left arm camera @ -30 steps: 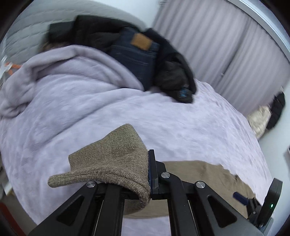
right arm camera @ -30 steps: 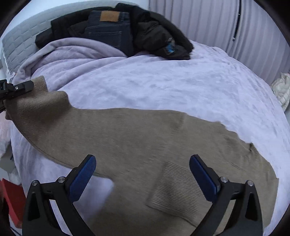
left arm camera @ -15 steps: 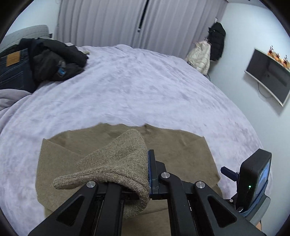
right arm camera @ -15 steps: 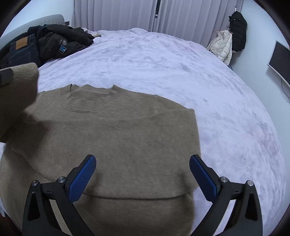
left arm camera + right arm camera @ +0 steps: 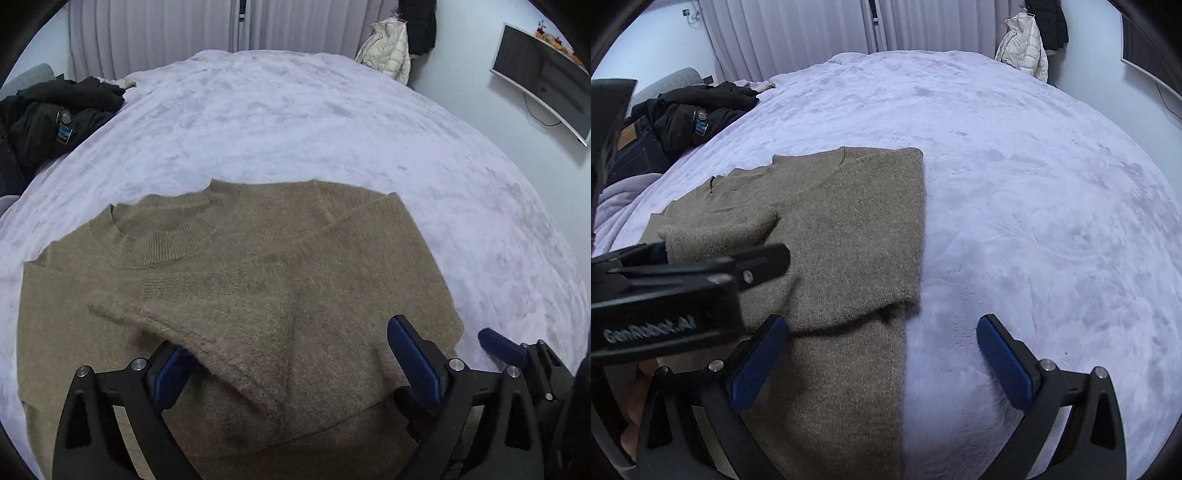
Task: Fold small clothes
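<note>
Tan knit sweater [image 5: 258, 266] lies flat on the lilac plush bedspread [image 5: 295, 122], ribbed collar [image 5: 162, 240] toward 11 o'clock in my left view. Both sleeves appear folded across the chest: the right-hand side shows a clean straight edge in my right view [image 5: 919, 229], and the left sleeve's cuff [image 5: 122, 310] is draped over the body at about 9 o'clock of my left claw [image 5: 291, 365].

Left claw: jaws spread wide, gripping nothing; the sleeve cloth rests against the inner face of its left pad only. Right claw [image 5: 879, 362]: jaws equally wide, empty, hovering over the sweater's right edge and the bare bedspread beside it.

Assessment: the sleeve folds look complete, roughly halfway. Outstanding, in my judgement, is bringing the hem, which lies below both views, up toward the collar, then smoothing. A dark jacket [image 5: 698, 110] and jeans [image 5: 635, 147] sit well apart at 10 o'clock, uninvolved.
</note>
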Action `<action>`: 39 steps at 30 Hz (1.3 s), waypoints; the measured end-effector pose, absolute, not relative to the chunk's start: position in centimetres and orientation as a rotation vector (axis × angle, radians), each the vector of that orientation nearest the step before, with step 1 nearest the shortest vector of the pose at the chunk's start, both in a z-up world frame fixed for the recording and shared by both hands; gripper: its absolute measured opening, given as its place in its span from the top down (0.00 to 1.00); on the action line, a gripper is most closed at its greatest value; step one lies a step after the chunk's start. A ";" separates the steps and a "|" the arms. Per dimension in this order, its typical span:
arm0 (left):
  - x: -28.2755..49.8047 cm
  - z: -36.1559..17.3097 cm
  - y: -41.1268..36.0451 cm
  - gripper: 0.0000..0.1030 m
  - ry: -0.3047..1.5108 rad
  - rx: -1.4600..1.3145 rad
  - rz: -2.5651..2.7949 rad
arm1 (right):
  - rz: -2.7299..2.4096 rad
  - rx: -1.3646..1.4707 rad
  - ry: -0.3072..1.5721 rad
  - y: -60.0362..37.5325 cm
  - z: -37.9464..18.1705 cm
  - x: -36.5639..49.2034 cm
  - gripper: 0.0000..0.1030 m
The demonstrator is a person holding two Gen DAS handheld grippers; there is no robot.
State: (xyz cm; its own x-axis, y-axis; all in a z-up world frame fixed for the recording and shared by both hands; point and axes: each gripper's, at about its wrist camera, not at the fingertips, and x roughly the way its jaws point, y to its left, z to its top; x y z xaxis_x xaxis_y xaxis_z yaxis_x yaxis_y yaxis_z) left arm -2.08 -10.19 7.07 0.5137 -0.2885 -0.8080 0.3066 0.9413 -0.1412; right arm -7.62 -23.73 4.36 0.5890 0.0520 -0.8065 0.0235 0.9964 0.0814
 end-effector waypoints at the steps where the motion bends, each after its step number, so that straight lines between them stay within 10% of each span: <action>1: -2.2 7.7 -9.8 0.05 0.968 0.005 -0.394 | 0.019 0.084 0.939 -23.6 4.3 -7.7 0.00; 19: -0.6 4.0 10.8 0.05 0.997 -0.351 -0.105 | 0.241 -0.145 0.889 -10.6 6.3 -5.1 0.01; 21: -0.6 2.6 10.6 0.05 1.027 -0.289 -0.090 | 0.193 -0.218 0.892 -8.7 5.3 -3.6 0.13; 23: -1.0 2.2 10.0 0.05 1.015 -0.225 -0.095 | 0.184 -0.168 0.945 -9.2 4.5 -2.0 0.69; 25: -1.5 2.0 9.4 0.05 1.009 -0.163 -0.105 | 0.180 -0.036 0.956 -11.7 4.7 -1.6 0.85; 39: -2.6 5.5 8.2 0.01 0.933 -0.159 -0.150 | 0.132 0.321 0.871 -20.8 5.4 -3.3 0.86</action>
State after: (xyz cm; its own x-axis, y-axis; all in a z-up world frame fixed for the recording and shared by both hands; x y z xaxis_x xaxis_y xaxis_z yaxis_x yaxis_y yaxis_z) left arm -2.60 8.16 5.52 0.5867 -0.1970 -0.7855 0.0594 0.9778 -0.2008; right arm -3.30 -20.76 5.40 0.6393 0.2435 -0.7294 0.0160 0.9441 0.3292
